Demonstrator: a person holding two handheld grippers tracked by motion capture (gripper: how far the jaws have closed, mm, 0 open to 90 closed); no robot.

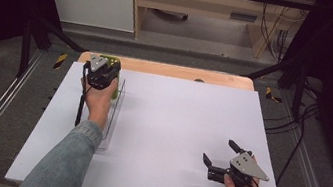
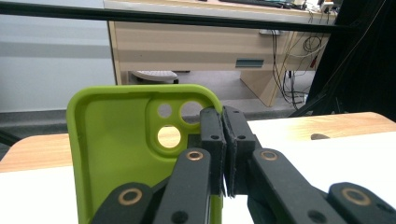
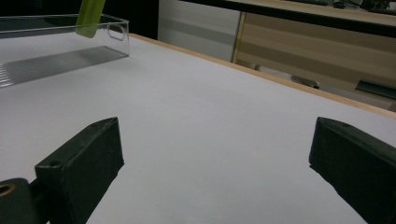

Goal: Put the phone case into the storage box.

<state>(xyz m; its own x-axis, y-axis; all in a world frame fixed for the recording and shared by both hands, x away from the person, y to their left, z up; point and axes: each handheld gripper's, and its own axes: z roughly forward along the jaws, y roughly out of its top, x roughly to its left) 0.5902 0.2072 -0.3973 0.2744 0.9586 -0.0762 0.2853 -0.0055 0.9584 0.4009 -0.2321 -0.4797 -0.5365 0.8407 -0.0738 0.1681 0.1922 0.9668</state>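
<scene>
The left gripper [image 1: 102, 74] has its jaws clamped tight on the side wall of a green phone case [image 2: 121, 140], pinching the edge just beside the camera cut-outs. The case stands upright in front of the gripper, its hollow inner face turned back toward the gripper's own camera. From the high view the case [image 1: 111, 59] pokes out just beyond the gripper, and both hang over the far end of a clear plastic tray [image 1: 114, 115] that runs back under the person's left forearm. I can't tell from here whether the bottom of the case touches the tray floor; the right gripper view shows a green sliver [image 3: 90, 17] inside the far wall of the tray [image 3: 112, 32], which suggests the case is at least partly down within the rim.

The right gripper [image 1: 221, 155] is well apart from all this, resting low on the white surface [image 1: 174, 125] with its jaws spread wide and nothing between them. It looks idle.

As I read it, the step in hand is either setting the case into the tray or lifting it out; the pictures alone don't settle which. If it's being placed, the next move calls for lowering the case until it rests on the tray floor, tipping it flat or leaning it against the wall, then letting the jaws go without dragging the thin edge along. If it's coming out, a straight lift clear of the rim is what's needed.
</scene>
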